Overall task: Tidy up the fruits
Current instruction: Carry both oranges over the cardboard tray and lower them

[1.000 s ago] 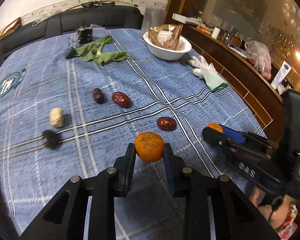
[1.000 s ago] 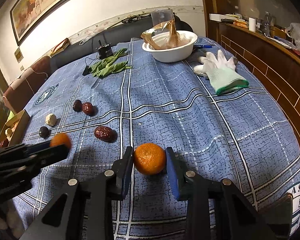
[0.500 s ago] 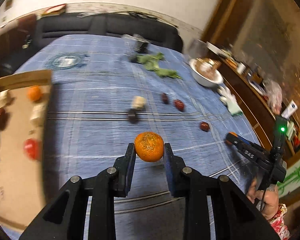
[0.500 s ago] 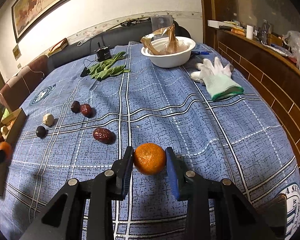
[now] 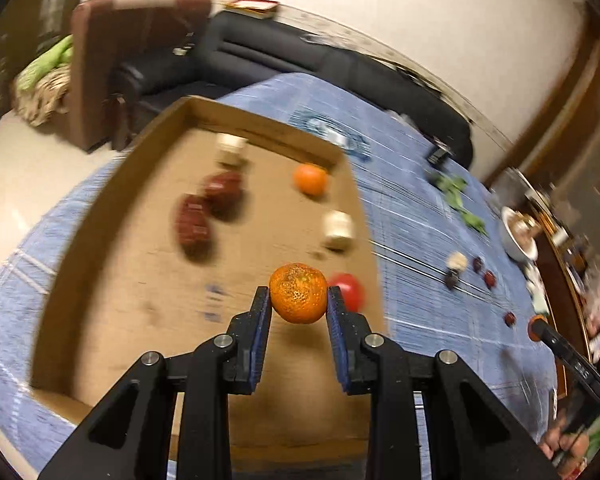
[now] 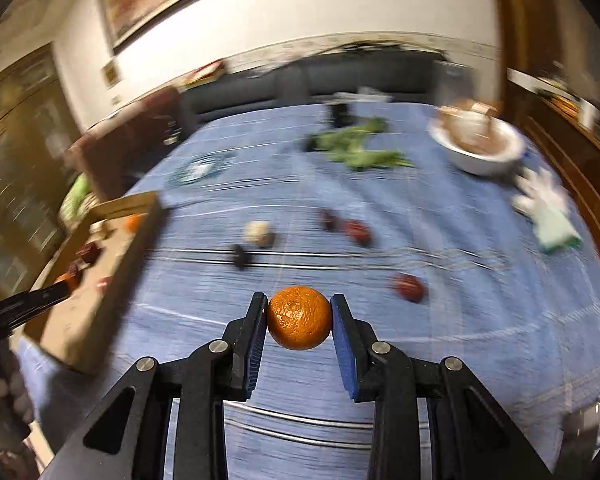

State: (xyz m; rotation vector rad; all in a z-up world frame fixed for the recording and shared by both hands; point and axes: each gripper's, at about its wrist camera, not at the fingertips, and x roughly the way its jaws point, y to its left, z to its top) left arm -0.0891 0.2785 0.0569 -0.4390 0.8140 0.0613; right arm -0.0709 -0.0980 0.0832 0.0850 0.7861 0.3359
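My left gripper (image 5: 299, 294) is shut on a mandarin orange (image 5: 298, 292) and holds it above the cardboard tray (image 5: 112, 272). The tray holds another orange (image 5: 310, 178), red dates (image 5: 204, 208), a red fruit (image 5: 350, 290) and pale pieces (image 5: 339, 229). My right gripper (image 6: 299, 318) is shut on a second mandarin (image 6: 299, 317) above the blue tablecloth (image 6: 480, 340). Loose dates (image 6: 409, 287) and a pale piece (image 6: 259, 233) lie on the cloth. The tray (image 6: 116, 264) is at the left in the right wrist view.
A white bowl (image 6: 478, 150), green leaves (image 6: 360, 148) and a white glove (image 6: 548, 208) lie at the far side of the table. A dark sofa (image 5: 300, 60) and a brown chair (image 5: 128, 52) stand behind. A wooden cabinet runs along the right.
My left gripper has swung left with its orange, from over the cloth to over the tray. My right gripper has also turned left with its orange; the tray has come into its view.
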